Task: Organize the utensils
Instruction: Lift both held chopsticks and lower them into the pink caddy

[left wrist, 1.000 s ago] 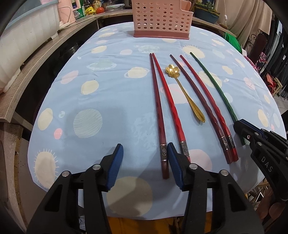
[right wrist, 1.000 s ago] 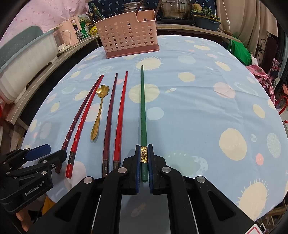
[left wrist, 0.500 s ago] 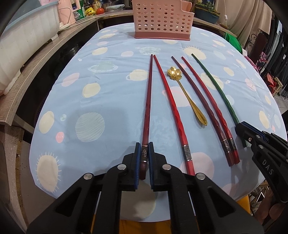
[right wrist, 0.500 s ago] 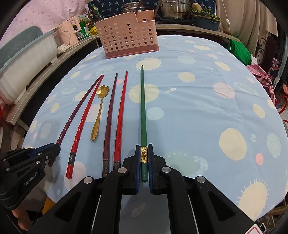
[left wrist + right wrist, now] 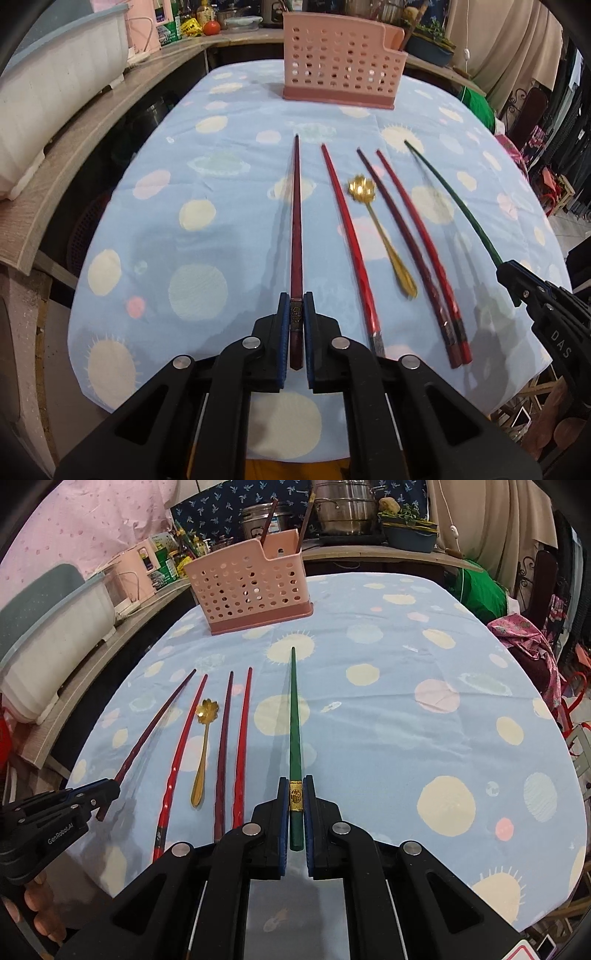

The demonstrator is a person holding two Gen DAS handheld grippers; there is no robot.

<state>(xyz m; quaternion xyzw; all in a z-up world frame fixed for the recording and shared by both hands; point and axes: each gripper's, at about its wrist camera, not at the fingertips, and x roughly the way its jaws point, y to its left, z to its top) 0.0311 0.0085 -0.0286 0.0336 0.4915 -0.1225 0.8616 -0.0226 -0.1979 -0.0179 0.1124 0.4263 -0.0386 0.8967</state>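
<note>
My left gripper [image 5: 294, 314] is shut on the near end of a dark red chopstick [image 5: 296, 229] and holds it above the table, tip pointing at the pink perforated utensil basket [image 5: 338, 75]. My right gripper [image 5: 295, 797] is shut on a green chopstick [image 5: 294, 720] with a gold band, also raised. On the cloth lie a bright red chopstick [image 5: 349, 240], a gold flower-bowl spoon [image 5: 380, 229] and a pair of red chopsticks [image 5: 413, 243]. The basket [image 5: 251, 587] holds two chopsticks in the right wrist view.
The table has a light blue cloth [image 5: 207, 206] with pale dots. A wooden counter [image 5: 74, 140] with a white tub [image 5: 48, 85] runs along the left. Pots [image 5: 343, 509] and bottles stand behind the basket. Clothes [image 5: 524, 642] hang at the right.
My left gripper closed on the dark red chopstick and lifted it off the cloth, away from the bright red one. My right gripper lifted the green chopstick a little.
</note>
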